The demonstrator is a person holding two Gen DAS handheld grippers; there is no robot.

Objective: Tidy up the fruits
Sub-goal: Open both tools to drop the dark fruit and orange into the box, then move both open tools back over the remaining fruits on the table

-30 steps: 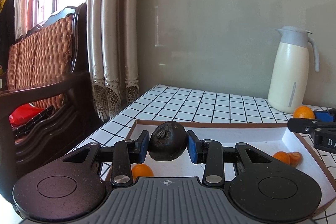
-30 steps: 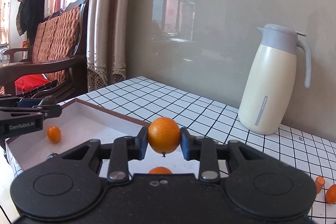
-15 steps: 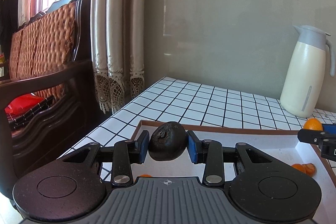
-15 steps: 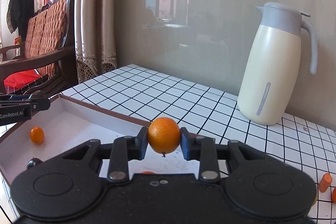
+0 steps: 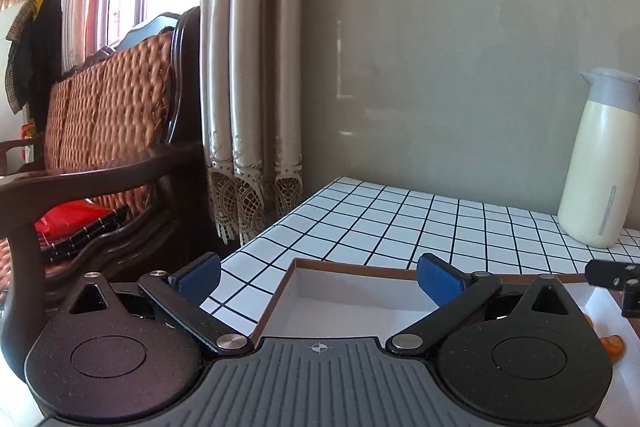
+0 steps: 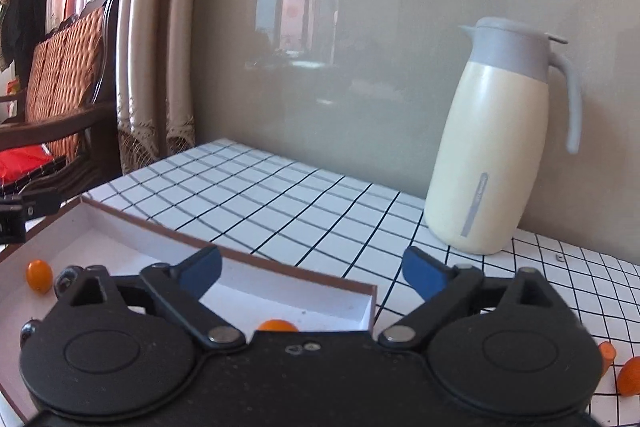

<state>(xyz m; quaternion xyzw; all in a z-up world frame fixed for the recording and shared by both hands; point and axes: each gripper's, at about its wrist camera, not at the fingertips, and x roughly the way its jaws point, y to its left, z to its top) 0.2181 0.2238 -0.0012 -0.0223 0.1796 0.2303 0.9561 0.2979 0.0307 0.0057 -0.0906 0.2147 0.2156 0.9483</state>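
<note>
Now, in the left wrist view, the left gripper [image 5: 318, 277] stood with its jaws spread wide and nothing between the blue pads [image 5: 200, 277]; they had just been opening, and the dark fruit that was held there half a second before was gone from between them. It was not visible in this view, so I judged it had dropped into the tray [image 5: 352, 297] below, hidden under the gripper body. The tray's near corner lay at 12 o'clock from the gripper, on the tiled table [image 5: 400, 223], and at 3 o'clock a small orange piece [image 5: 612, 345] rested inside the tray by the right edge, under the tip of the other gripper. The thermos jug [image 5: 600, 167] stood far at 2 o'clock. In the right wrist view, the right gripper [image 6: 312, 273] also had wide, empty jaws, just opened; the orange it carried before was released, and an orange fruit [image 6: 277, 325] showed at 6 o'clock below the pads, inside the tray [image 6: 280, 269], most likely the same one. At 9 o'clock a small orange fruit [image 6: 39, 275] lay in the tray beside a dark round thing [image 6: 66, 279]. Two orange pieces [image 6: 632, 379] remained on the table outside, at 4 o'clock, so I judged the task was not finished.
</note>
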